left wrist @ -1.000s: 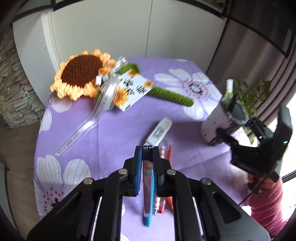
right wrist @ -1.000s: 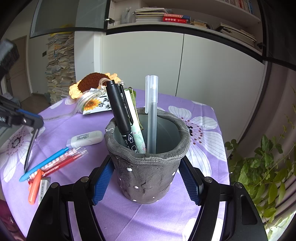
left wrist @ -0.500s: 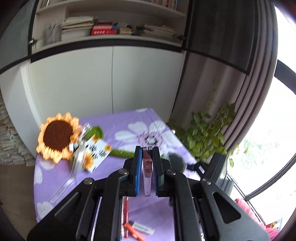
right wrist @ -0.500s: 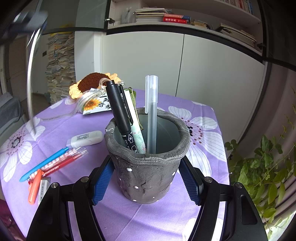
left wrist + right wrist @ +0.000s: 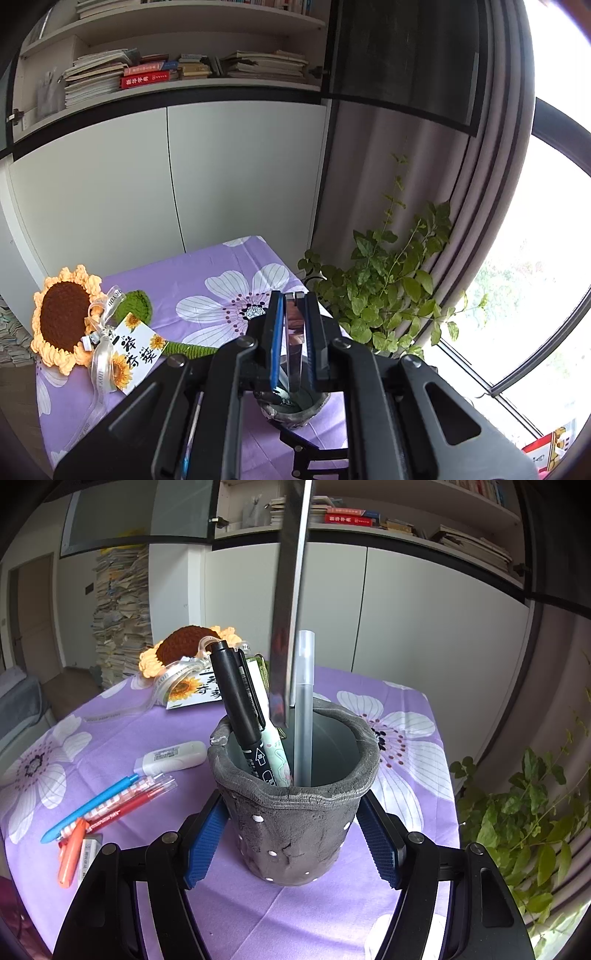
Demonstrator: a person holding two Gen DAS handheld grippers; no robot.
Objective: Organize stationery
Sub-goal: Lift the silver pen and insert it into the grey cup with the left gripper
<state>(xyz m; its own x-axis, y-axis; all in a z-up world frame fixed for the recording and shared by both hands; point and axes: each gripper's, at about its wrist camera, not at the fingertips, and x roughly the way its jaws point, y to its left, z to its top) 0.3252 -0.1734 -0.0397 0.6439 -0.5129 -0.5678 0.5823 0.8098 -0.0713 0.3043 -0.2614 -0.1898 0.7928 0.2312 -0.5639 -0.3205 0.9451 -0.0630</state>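
My left gripper (image 5: pixel 293 295) is shut on a shiny metal ruler (image 5: pixel 293 332), which hangs downward from the blue pads. Seen from the right wrist, the ruler (image 5: pixel 288 609) comes down from the top edge and its lower end sits just over the mouth of the grey pen holder (image 5: pixel 295 823). My right gripper (image 5: pixel 291 834) is shut on that holder, one pad on each side of its wall. A black marker (image 5: pixel 236 690), a mint pen (image 5: pixel 275 749) and a frosted pen (image 5: pixel 304 701) stand in it. From the left wrist the pen holder (image 5: pixel 295 410) shows directly below the ruler.
Loose on the purple flowered cloth left of the holder lie a blue pen (image 5: pixel 88 805), red pens (image 5: pixel 136 801), an orange highlighter (image 5: pixel 70 853) and a white correction tape (image 5: pixel 173 757). A crochet sunflower (image 5: pixel 62 321) lies at the back left. A leafy plant (image 5: pixel 528 812) stands off the table's right edge.
My left gripper has risen and swung from above the loose pens to above the pen holder, carrying the ruler. The ruler now hangs upright over the holder's mouth. The right gripper has kept still.
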